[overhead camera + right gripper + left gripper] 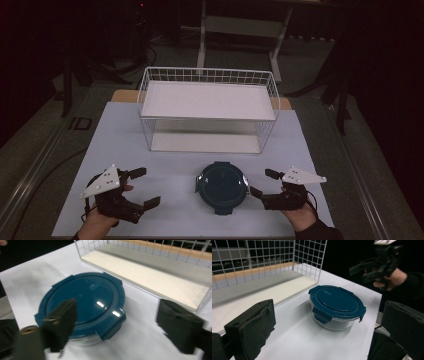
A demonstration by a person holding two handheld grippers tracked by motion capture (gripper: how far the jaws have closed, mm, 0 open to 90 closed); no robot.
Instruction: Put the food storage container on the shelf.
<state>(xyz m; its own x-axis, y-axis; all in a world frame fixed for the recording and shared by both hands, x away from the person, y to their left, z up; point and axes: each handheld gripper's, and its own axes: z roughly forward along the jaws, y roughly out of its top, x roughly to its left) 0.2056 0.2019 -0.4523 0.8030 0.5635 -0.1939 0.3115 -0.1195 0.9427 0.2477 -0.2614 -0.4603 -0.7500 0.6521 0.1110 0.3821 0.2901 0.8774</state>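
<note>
A round glass container with a dark teal clip-on lid (222, 186) (337, 305) (85, 302) stands on the white table near its front edge. My left gripper (147, 187) (328, 320) is open to the left of it, a hand's width away, with nothing between its jaws. My right gripper (261, 182) (120, 322) is open just right of the container, its jaws spread wide and pointing at the container's side. One black jaw overlaps the lid's edge in the right gripper view without pressing on it. In the left gripper view the right gripper (367, 267) hovers beyond the container.
A white wire rack (207, 107) with a white upper shelf and a white lower shelf stands behind the container, its open front facing me. The white table top (115, 135) ends close to both hands; dark floor and table legs lie beyond.
</note>
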